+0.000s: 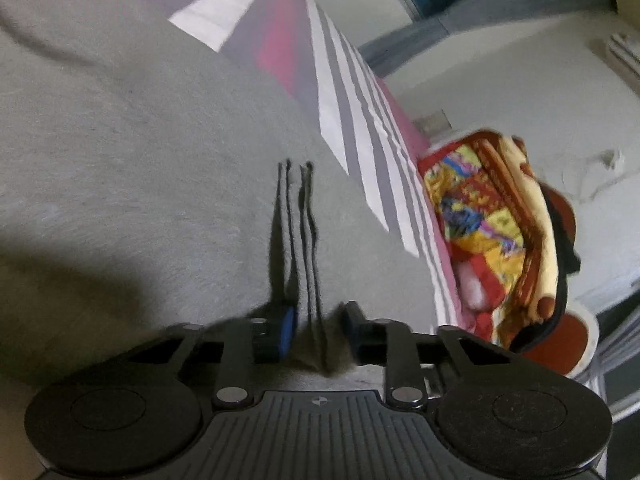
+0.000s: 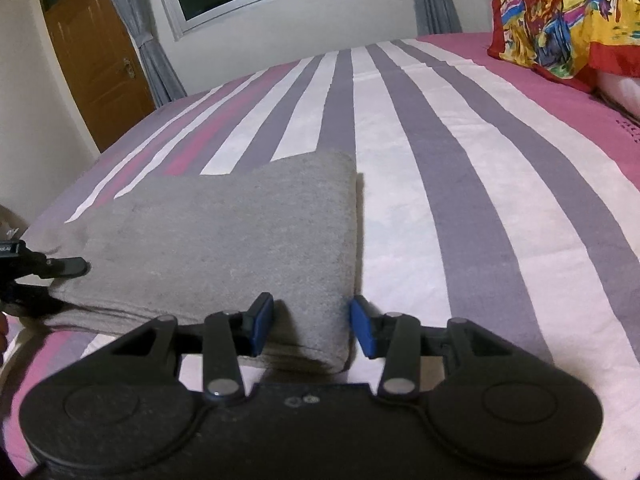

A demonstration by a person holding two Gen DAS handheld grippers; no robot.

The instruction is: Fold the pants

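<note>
A: Pants lie folded on the bed; left claw is clamped on their near-left edge.

B: Right claw stands apart around the near-right corner. Clamp it, then lift both evenly.

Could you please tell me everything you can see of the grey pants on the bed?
The grey pants look like soft, fleecy knit, already folded into a flat, thick stack on the striped bedsheet. The layered edges show as dark lines in the left wrist view. The left gripper is pinching a bunched edge at one end, while the right gripper straddles the near right corner with its pads standing clear of the cloth.
</note>
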